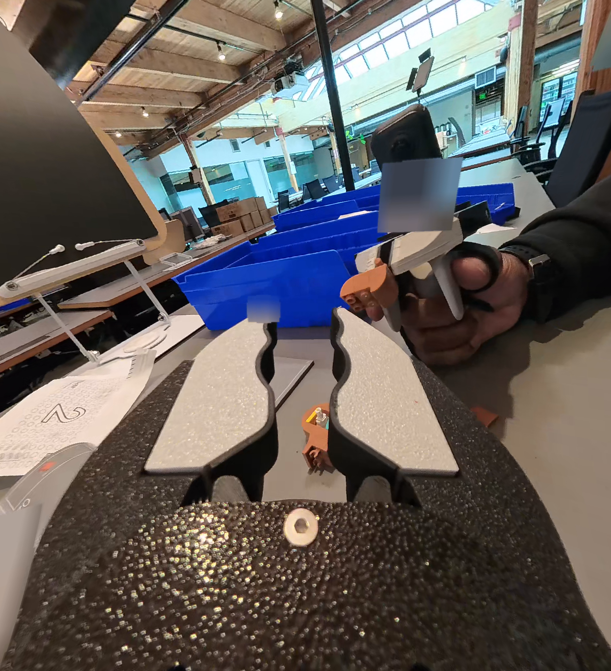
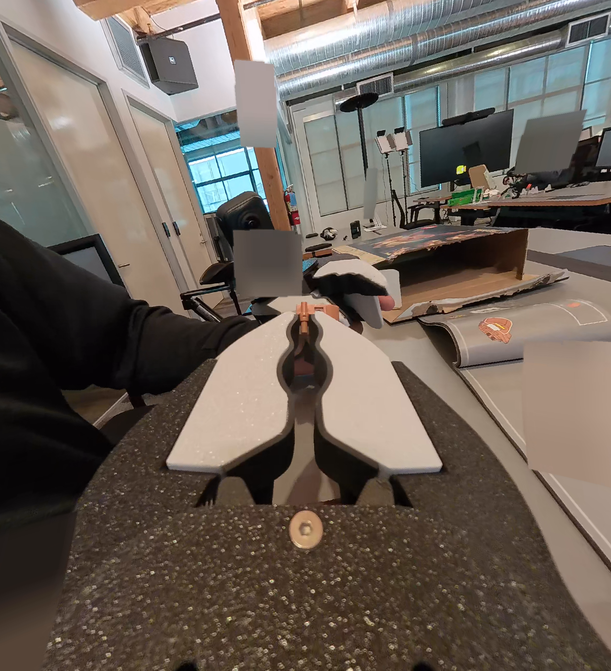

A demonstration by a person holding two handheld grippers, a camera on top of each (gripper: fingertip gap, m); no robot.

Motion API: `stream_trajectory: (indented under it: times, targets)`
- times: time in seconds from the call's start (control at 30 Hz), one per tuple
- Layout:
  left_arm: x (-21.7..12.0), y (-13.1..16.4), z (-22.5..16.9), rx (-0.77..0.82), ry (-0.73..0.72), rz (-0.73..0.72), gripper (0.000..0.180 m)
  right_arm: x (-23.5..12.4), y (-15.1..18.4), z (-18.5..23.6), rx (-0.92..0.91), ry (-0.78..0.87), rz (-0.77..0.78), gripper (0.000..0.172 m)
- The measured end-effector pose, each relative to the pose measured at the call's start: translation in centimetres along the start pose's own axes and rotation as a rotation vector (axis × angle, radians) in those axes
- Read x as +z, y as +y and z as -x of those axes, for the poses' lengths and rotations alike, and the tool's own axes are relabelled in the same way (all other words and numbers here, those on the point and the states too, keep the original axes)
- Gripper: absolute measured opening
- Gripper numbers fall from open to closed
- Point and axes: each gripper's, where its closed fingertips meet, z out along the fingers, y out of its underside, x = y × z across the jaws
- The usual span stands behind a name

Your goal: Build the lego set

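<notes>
In the left wrist view my left gripper (image 1: 304,319) is open, its two fingers well apart over the grey table (image 1: 550,435). A small orange-brown brick assembly (image 1: 314,435) with a yellow and a white part lies on the table between the fingers, close against the right finger and partly hidden by it. My right gripper (image 2: 303,316) is shut on an orange-brown brick (image 2: 303,321) at its tips. It also shows in the left wrist view (image 1: 373,268), held up by a hand (image 1: 478,308), with the curved studded brick (image 1: 365,287) in its tips. The left gripper (image 2: 354,287) shows just beyond in the right wrist view.
Blue bins (image 1: 267,287) stand just ahead of the left gripper. A printed sheet (image 1: 53,414) and a dark screen (image 1: 42,145) are at the left. A flat grey plate (image 1: 289,374) and a small orange piece (image 1: 483,415) lie on the table. A torn cardboard box (image 2: 460,261) and a booklet (image 2: 514,326) are at the right. Spacing between my two grippers at the tips: around 4 centimetres.
</notes>
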Motion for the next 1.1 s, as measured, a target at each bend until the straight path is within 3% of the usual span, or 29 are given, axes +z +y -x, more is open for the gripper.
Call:
stream_trajectory:
  times: [0.23,0.4,0.6,1.1]
  targets:
    - [0.0,0.1,-0.8,-0.007,0.053,0.036,0.027,-1.4,0.1,0.4,0.049,-0.022,0.053,0.004]
    - [-0.4,0.7,-3.3,0.086,0.173,0.166,0.027,-2.9,0.6,0.2,0.08,-0.007,0.141,0.004]
    - [-0.9,2.3,-5.7,0.156,0.267,0.325,0.028,-3.3,2.6,-0.2,-0.011,0.035,0.322,0.004]
    - [-2.4,3.9,-4.9,0.112,0.263,0.401,0.027,-4.6,7.1,-1.9,-0.111,0.085,0.613,0.004]
